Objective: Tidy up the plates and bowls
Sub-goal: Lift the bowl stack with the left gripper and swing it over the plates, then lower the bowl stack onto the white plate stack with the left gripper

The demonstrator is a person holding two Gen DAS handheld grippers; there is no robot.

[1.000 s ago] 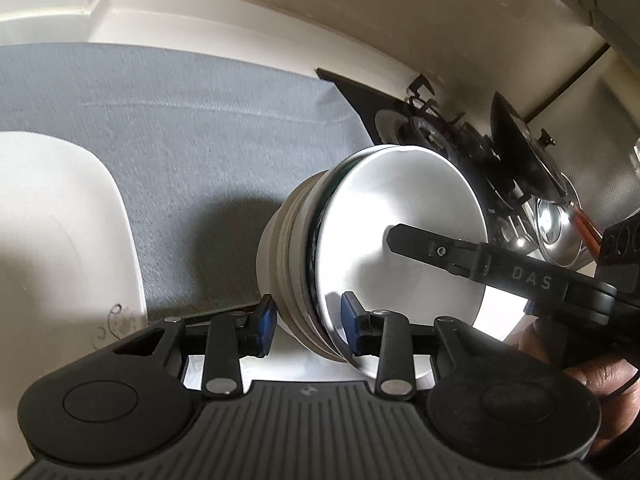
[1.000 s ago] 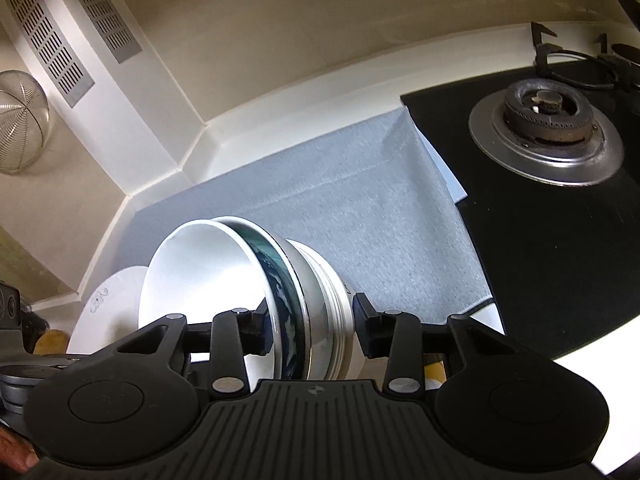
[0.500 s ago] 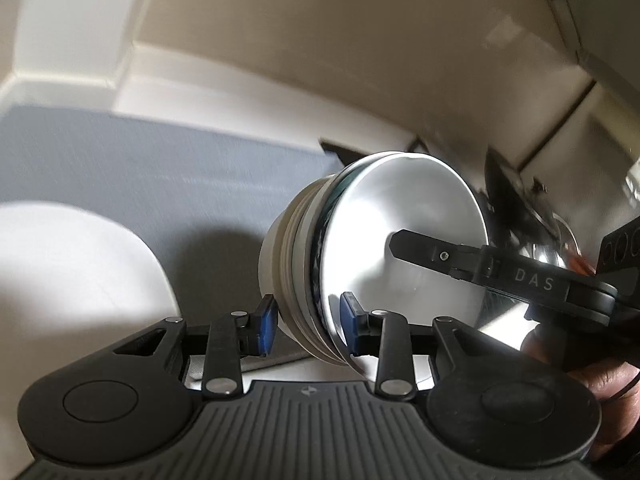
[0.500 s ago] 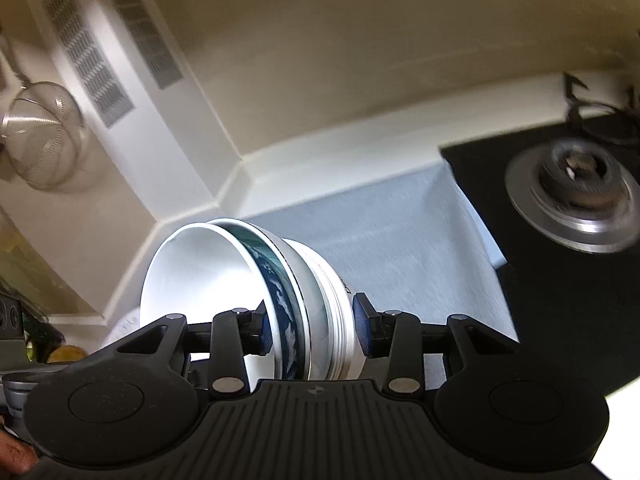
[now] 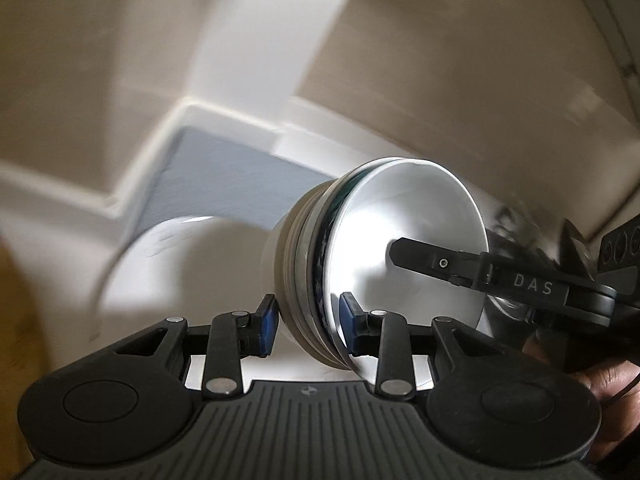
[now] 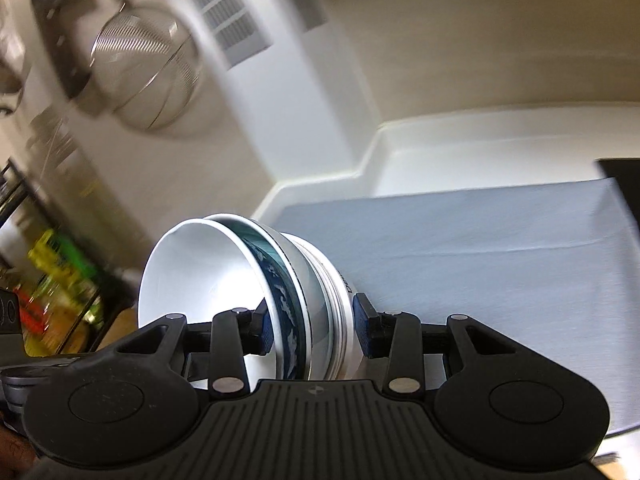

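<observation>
Both the left gripper (image 5: 307, 326) and right gripper (image 6: 313, 328) are clamping jaws across the nested bowl stack (image 5: 372, 264) (apparently ceramic): heavy, slippery, fragile, best gripped at opposite rims.

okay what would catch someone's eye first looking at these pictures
A tilted stack of nested white bowls, one with a dark blue patterned band, fills the centre, clamped between the left gripper and right gripper. Behind lies a grey mat; a wire mesh strainer hangs upper left.

Black hand-held gripper (image 5: 307, 326), blue pads (image 5: 267, 322)
</observation>
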